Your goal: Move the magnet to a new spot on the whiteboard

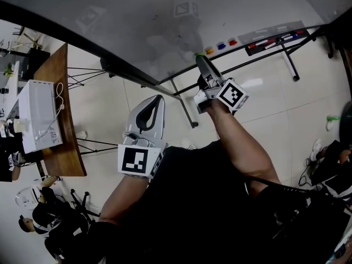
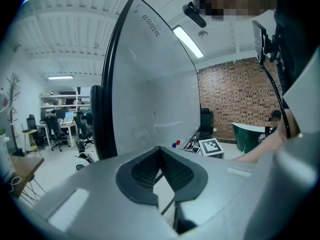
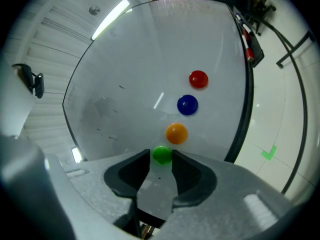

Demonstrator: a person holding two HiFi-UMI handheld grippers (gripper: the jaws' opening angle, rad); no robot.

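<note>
A small green magnet (image 3: 161, 154) sits on the whiteboard (image 3: 125, 74), lowest in a row with an orange magnet (image 3: 176, 132), a blue magnet (image 3: 187, 104) and a red magnet (image 3: 198, 79). My right gripper (image 3: 161, 157) is up against the board with the green magnet between its fingertips; the pads stand close on either side without clearly pressing it. In the head view the right gripper (image 1: 199, 58) reaches the whiteboard (image 1: 137, 26) just left of the orange magnet (image 1: 209, 50). My left gripper (image 1: 158, 99) hangs lower and apart from the board, its jaws shut on nothing.
A marker tray (image 1: 275, 37) with several pens runs along the board's edge beyond the red magnet (image 1: 232, 42). The board's black stand legs (image 1: 184, 103) cross the floor. A wooden table (image 1: 63, 142) with a white appliance (image 1: 36, 114) stands at the left.
</note>
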